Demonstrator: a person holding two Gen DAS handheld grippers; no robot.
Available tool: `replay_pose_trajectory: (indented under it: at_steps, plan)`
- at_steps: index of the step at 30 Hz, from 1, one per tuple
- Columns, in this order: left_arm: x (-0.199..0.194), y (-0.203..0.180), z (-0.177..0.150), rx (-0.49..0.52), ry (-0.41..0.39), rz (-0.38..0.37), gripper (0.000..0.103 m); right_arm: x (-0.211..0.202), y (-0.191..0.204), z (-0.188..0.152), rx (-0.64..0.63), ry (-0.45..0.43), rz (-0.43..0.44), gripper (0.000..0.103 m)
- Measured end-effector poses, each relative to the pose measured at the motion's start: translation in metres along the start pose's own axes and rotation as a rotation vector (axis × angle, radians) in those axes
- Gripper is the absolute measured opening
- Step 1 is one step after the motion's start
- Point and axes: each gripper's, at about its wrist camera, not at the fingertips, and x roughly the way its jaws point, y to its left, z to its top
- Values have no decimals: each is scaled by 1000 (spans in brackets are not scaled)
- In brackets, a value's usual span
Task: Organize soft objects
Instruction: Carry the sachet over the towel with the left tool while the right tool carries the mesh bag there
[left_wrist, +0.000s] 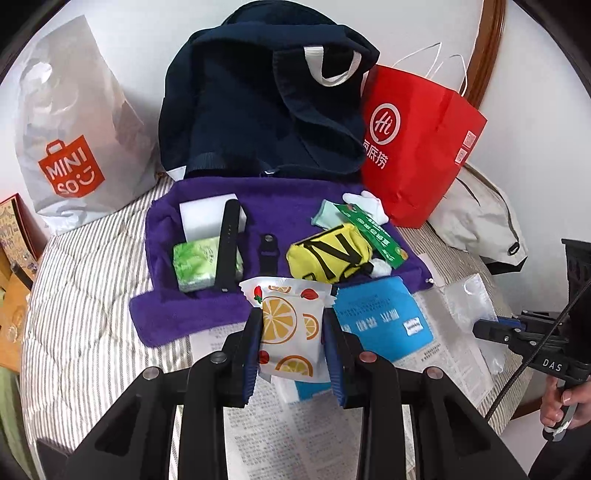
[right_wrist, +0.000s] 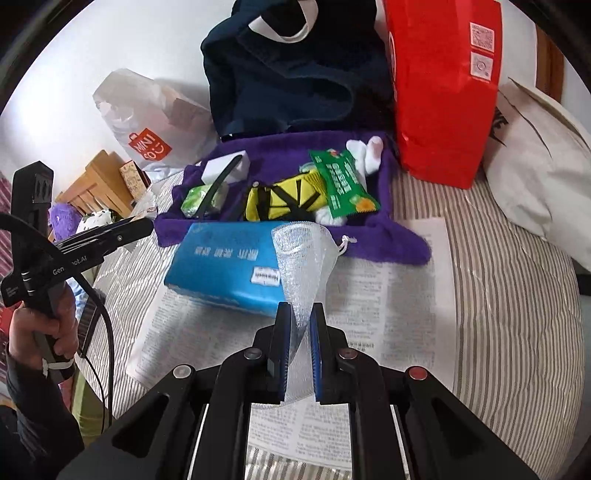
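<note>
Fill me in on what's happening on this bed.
A person is sorting soft items with two handheld grippers. The left gripper is clamped on a fruit-print packet; the right gripper is shut on a clear mesh pouch. Other items lie on the purple towel, in front of a navy bag.

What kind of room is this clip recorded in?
Probably a bedroom: the items lie on a striped quilt, a white pillow rests beside them, and a curved wooden headboard stands against the wall.
</note>
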Motion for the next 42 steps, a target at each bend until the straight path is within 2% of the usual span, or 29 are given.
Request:
replay_pose_trajectory:
  at_steps: [11, 27, 36, 42]
  plan:
    - [19, 12, 24, -9, 0, 0, 30, 18, 1, 33, -10, -2, 26, 10]
    - [50, 22, 54, 4, 1, 23, 30, 65, 11, 111, -58, -12, 27, 10]
    - [68, 37, 61, -23, 14, 14, 30, 111, 17, 150, -81, 34, 11, 10]
    - [80, 47, 63, -48, 20, 12, 30, 140, 16, 162, -96, 86, -10, 10]
